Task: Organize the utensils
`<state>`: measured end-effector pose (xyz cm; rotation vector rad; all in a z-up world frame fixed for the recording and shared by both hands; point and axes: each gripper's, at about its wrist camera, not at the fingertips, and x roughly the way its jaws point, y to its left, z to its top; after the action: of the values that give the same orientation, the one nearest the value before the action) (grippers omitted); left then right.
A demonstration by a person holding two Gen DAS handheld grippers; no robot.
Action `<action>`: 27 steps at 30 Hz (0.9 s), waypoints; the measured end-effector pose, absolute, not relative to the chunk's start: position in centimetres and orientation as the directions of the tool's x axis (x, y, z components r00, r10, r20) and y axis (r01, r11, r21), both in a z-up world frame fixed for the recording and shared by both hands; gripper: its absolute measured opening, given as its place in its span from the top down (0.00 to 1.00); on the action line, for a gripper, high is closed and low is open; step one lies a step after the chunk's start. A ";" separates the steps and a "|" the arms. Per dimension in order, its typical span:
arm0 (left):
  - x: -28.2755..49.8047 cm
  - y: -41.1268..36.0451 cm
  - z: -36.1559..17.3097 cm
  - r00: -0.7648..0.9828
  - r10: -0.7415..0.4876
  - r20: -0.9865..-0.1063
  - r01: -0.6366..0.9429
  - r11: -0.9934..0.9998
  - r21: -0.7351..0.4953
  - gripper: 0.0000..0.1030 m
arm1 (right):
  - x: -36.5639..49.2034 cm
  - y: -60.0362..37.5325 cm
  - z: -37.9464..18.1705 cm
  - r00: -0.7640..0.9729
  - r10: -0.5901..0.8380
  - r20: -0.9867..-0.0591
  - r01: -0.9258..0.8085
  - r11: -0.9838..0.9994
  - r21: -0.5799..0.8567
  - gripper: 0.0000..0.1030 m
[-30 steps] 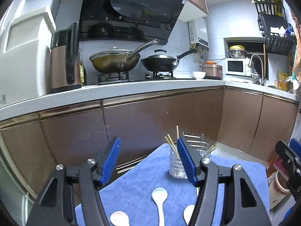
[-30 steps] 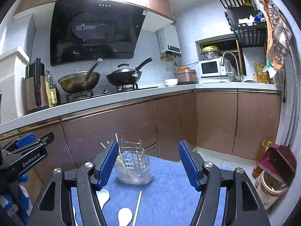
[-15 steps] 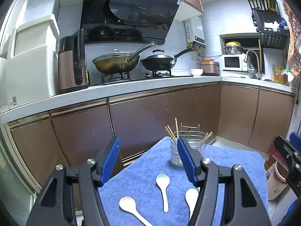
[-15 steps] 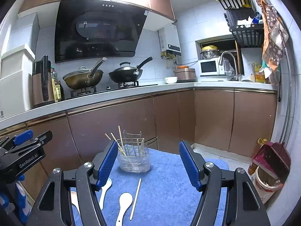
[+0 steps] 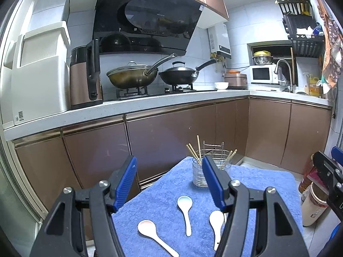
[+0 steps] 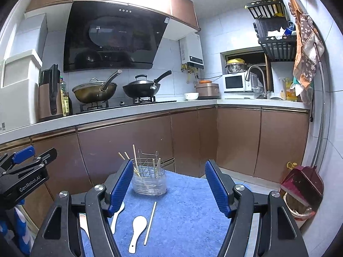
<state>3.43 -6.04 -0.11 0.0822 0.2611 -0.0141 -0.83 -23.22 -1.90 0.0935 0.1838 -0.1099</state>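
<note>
1. The white ceramic spoon [image 6: 137,229] lies at the lower middle of the right wrist view, below and between the right gripper [image 6: 168,187]'s jaws, handle toward the bottom edge; beside it the loose wooden chopstick [image 6: 150,222] runs nearly parallel.
2. The right gripper looks nearer; the left gripper [image 5: 169,184] hovers above the other spoons. Both have jaws apart, holding nothing.
3. Counted on the blue towel-covered bench [image 5: 257,184]: three white spoons, one loose chopstick, one clear plastic utensil holder with a wire rack [image 6: 149,181] at mid-frame, holding several chopsticks.
</note>
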 end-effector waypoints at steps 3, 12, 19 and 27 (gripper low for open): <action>3.2 -5.9 -0.2 0.966 -0.006 -0.258 0.026 0.997 0.074 0.40 | -1.1 -23.1 -1.9 0.977 -0.101 -0.185 0.117 0.990 0.077 0.35; 3.3 -5.5 -0.4 0.962 -0.019 -0.272 0.037 0.998 0.060 0.40 | -1.1 -22.8 -2.0 0.977 -0.098 -0.190 0.113 0.991 0.066 0.35; 3.9 -5.4 -1.0 0.955 -0.027 -0.296 0.042 0.998 0.045 0.40 | -0.5 -23.0 -2.5 0.974 -0.094 -0.207 0.109 0.992 0.066 0.35; 5.0 -5.4 -1.8 0.947 -0.029 -0.320 0.047 0.998 0.049 0.40 | 0.6 -23.4 -3.1 0.968 -0.088 -0.235 0.107 0.992 0.070 0.35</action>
<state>5.00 -5.42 -1.83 0.0560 0.3246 -0.0383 0.57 -23.43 -3.13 0.0820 0.2335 -0.0990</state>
